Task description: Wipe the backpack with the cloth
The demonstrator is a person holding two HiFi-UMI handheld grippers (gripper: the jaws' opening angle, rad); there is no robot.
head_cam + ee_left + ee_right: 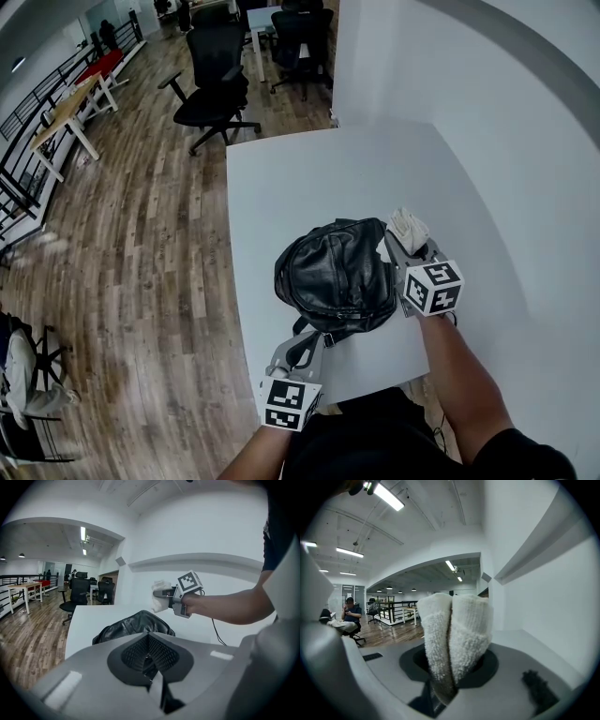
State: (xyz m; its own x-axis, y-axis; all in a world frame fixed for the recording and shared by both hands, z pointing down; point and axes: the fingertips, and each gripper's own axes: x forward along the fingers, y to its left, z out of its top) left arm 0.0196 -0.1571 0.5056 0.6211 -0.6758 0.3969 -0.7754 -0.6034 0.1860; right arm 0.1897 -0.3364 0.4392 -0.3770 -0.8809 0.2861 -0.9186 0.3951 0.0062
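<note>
Black backpack point(336, 274), folded white cloth point(408, 227) beside

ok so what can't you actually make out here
Backpack underside and right flank: head view, hidden by its bulk and the right gripper.
Cloth lower end: right gripper view, buried between the shut jaws.
Which part the left gripper clamps: left gripper view, only a dark sliver between shut jaws.
Items on the far desks: head view, too small.

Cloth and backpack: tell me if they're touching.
Apart. In the left gripper view, the cloth hangs above the backpack, with a clear gap between them.
</note>
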